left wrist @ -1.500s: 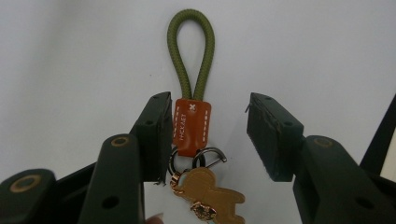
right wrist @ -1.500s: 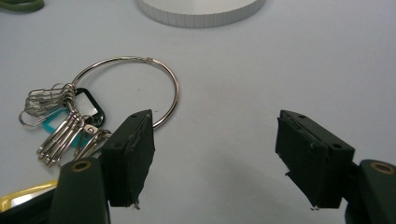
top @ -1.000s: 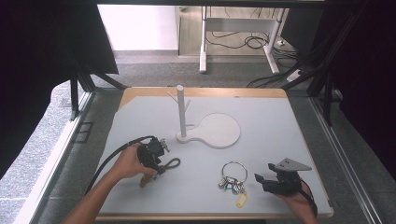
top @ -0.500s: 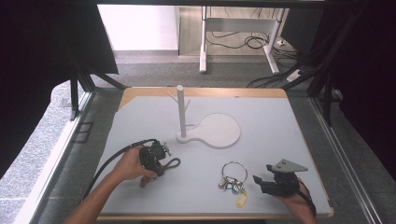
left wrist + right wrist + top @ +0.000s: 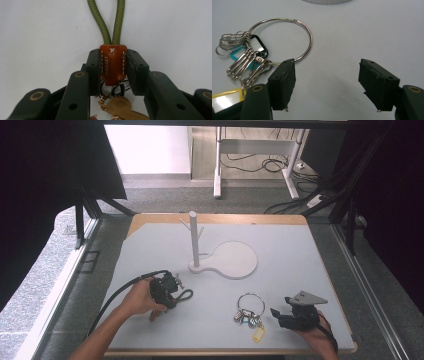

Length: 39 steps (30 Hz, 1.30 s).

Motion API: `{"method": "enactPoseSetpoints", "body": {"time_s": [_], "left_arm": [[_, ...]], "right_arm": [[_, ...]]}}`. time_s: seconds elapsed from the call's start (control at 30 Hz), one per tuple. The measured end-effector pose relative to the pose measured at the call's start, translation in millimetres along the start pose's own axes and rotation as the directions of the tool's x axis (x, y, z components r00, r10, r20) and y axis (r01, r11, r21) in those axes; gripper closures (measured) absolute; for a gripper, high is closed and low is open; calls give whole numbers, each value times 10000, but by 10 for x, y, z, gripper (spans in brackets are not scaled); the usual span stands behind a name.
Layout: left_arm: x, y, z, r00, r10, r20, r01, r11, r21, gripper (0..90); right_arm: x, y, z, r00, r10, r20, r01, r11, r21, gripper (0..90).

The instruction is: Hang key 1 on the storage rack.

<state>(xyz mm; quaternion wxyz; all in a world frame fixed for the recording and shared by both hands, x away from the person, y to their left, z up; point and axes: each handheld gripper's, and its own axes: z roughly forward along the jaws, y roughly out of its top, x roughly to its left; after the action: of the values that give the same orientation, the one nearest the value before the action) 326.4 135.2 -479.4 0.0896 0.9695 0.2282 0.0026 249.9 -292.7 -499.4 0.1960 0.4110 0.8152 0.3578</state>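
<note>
The table (image 5: 150, 245) has a big grey top with a wooden edge. Toward the far middle sits a white stand (image 5: 222, 265) — a flat round base with a thin post (image 5: 193, 237) standing straight up at its left end.

At the near left, a hand (image 5: 137, 299) holds the left gripper (image 5: 167, 287) low on the table, with its black cable (image 5: 120, 295) curving back toward the near-left edge. In the left gripper view, its jaws are closed tight on a brown tag (image 5: 112, 63), one jaw on each side. The tag has white stitches and small letters on it. A green cord (image 5: 110, 22) goes up from the tag in a loop and lies on the table. Below the tag hang small metal rings (image 5: 117, 88) and a gold key (image 5: 122, 107).

At the near right, the other hand (image 5: 315, 332) holds the right gripper (image 5: 282, 315). Its jaws are wide apart and hold nothing.

Just left of it lies a big ring (image 5: 287, 37) flat on the table — the left jaw tip is right beside its near edge. On the ring's left side are silver clips (image 5: 242, 65), a black tag (image 5: 259, 47), a teal tag (image 5: 238, 55) and a yellow tag (image 5: 224, 100).
</note>
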Motion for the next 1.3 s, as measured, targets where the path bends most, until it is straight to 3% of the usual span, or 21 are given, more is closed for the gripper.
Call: {"method": "enactPoseSetpoints", "body": {"time_s": [0.1,0.23,0.63,1.03,1.3], "left_arm": [[16,-3,-16,10000,18,-9,-18,10000,34,671],[46,-26,-113,9998,-155,80,158,9992,-370,672],[84,-88,-714,9994,-285,-205,248,9867,-1607,673],[162,-26,-1001,9993,-318,-176,280,9825,-1840,672],[226,35,-1199,9983,-575,-135,535,9770,-2064,672]], "right_arm": [[-8,-1,-6,10000,29,-4,-29,10000,-24,300],[-15,-4,-9,10000,63,30,-63,10000,-33,300],[-57,6,-58,9996,279,-105,-282,9993,-250,301],[-105,-2,-83,9990,438,-34,-439,9985,-313,302],[-101,-3,-77,9989,457,-50,-459,9985,-285,306]]}}
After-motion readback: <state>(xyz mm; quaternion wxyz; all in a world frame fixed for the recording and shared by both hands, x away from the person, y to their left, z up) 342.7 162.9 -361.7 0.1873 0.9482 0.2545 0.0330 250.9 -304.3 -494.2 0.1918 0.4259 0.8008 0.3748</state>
